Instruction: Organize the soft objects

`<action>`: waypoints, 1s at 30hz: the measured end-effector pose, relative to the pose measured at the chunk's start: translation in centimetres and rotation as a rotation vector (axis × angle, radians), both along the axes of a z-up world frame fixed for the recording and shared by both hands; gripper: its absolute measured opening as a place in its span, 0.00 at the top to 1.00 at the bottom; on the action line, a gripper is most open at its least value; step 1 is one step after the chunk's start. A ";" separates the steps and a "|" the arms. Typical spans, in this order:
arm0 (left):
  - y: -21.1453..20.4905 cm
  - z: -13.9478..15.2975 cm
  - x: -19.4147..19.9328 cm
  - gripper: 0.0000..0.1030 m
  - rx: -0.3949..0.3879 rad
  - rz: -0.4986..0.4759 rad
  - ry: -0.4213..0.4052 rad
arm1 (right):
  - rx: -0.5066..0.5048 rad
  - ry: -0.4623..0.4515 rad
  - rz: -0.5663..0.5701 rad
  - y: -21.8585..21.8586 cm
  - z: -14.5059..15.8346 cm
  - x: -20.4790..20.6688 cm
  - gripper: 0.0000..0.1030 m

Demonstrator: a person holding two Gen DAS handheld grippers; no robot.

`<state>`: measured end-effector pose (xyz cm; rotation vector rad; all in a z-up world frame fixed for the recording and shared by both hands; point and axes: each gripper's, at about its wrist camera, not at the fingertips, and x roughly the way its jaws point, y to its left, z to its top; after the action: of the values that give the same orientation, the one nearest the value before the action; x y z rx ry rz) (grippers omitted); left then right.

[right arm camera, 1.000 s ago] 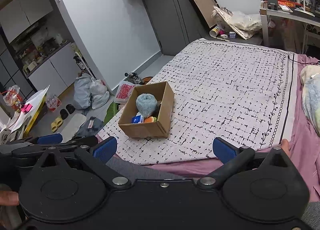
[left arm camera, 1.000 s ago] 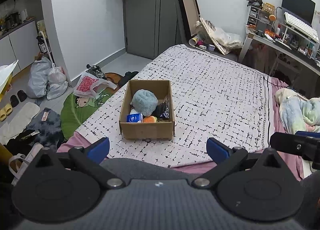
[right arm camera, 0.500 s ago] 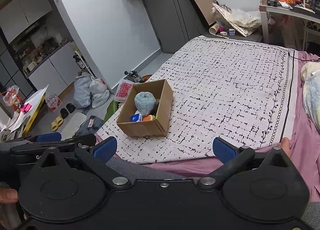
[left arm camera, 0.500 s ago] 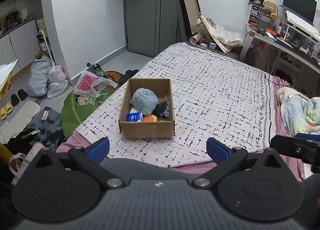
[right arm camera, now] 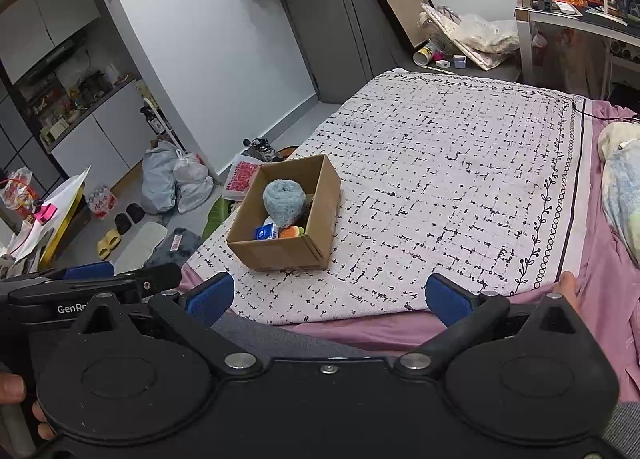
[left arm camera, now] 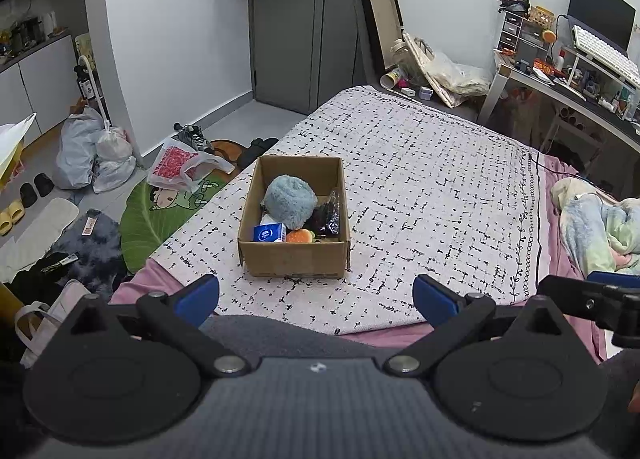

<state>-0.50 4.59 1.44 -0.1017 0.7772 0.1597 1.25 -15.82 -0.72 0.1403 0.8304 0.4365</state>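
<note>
A brown cardboard box (left arm camera: 294, 259) (right arm camera: 280, 253) stands on the patterned bedspread (left arm camera: 432, 195) near the bed's foot. Inside it lie a fluffy blue-grey roll (left arm camera: 289, 201) (right arm camera: 283, 201), a blue tissue pack (left arm camera: 269, 233) (right arm camera: 266, 233), an orange soft toy (left arm camera: 299, 236) (right arm camera: 289, 232) and a dark plastic bag (left arm camera: 329, 215). My left gripper (left arm camera: 316, 295) is open, held back from the box with nothing between its blue pads. My right gripper (right arm camera: 330, 295) is open too, right of the left one and equally far from the box.
Crumpled pastel bedding (left arm camera: 600, 223) lies at the bed's right. The floor on the left holds plastic bags (left arm camera: 92, 151), a red-printed bag (left arm camera: 176, 163), slippers and a green leaf mat (left arm camera: 156, 215). A cluttered desk (left arm camera: 580, 79) stands at the back right, a grey door (left arm camera: 304, 27) behind.
Both views have shifted slightly; the box sits a little further off in the right wrist view. Both grippers stay open and nothing in the box has moved.
</note>
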 end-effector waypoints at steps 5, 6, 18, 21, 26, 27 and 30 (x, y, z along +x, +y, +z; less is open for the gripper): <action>0.1 0.0 -0.1 0.01 0.001 0.016 0.005 | -0.003 -0.007 0.016 0.0 0.0 -0.1 0.00; 0.2 -0.1 -0.1 0.01 0.004 0.019 0.005 | -0.003 -0.007 0.017 -0.1 0.0 0.0 0.00; -0.1 -0.4 -0.4 0.01 0.007 0.015 0.008 | 0.003 -0.008 0.016 0.0 0.0 -0.2 0.00; -0.1 -0.4 -0.4 0.01 0.007 0.014 0.006 | 0.003 -0.007 0.017 0.0 0.0 -0.1 0.00; -0.1 -0.2 -0.4 0.01 0.003 0.019 0.001 | 0.003 -0.004 0.014 -0.1 -0.1 0.0 0.00; -0.1 -0.2 -0.4 0.01 0.005 0.017 0.000 | 0.005 -0.003 0.013 -0.1 -0.1 0.0 0.00; -0.3 -0.1 -0.5 0.01 0.013 0.010 -0.003 | 0.009 -0.003 0.015 -0.2 -0.1 0.0 0.00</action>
<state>-1.03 4.31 1.34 -0.0936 0.7726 0.1742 1.28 -16.05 -0.85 0.1418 0.8272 0.4541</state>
